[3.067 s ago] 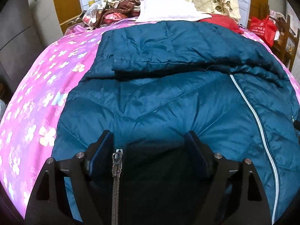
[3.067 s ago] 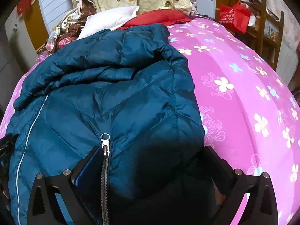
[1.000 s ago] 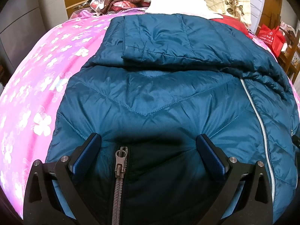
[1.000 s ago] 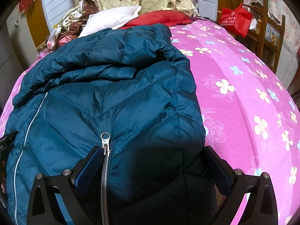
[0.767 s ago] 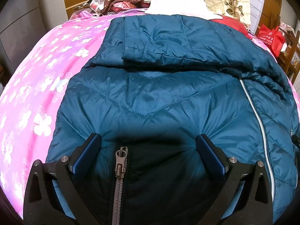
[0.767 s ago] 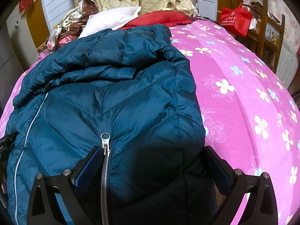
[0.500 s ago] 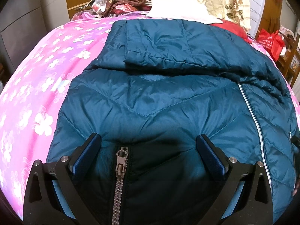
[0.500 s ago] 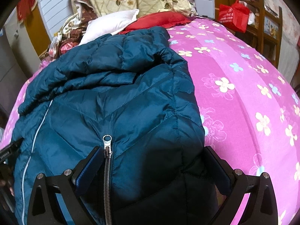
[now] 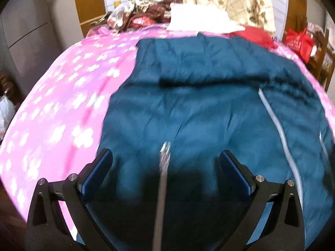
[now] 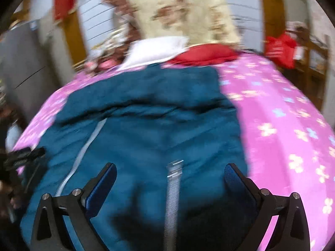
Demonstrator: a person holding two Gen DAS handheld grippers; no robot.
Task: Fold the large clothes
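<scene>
A large dark teal quilted jacket [image 9: 199, 108] lies spread on the pink flowered bedspread [image 9: 62, 108], its far part folded over on itself. It also shows in the right wrist view [image 10: 150, 129]. My left gripper [image 9: 165, 171] is open over the jacket's near left edge, with a zipper pull [image 9: 164, 152] between its blue pads. My right gripper [image 10: 170, 179] is open over the near right part, a zipper [image 10: 173, 179] between its pads. Both views are blurred by motion.
At the head of the bed lie a white pillow [image 9: 201, 21], a red cloth [image 10: 205, 54] and a floral quilt [image 10: 184, 10]. A red bag [image 10: 280, 48] sits on wooden furniture at the right. A grey cabinet [image 9: 27, 21] stands at the left.
Both grippers have lifted and shifted sideways, so each zipper now sits mid-gap instead of by the left pad. The right view has tilted up toward the wall. Jaws stay open.
</scene>
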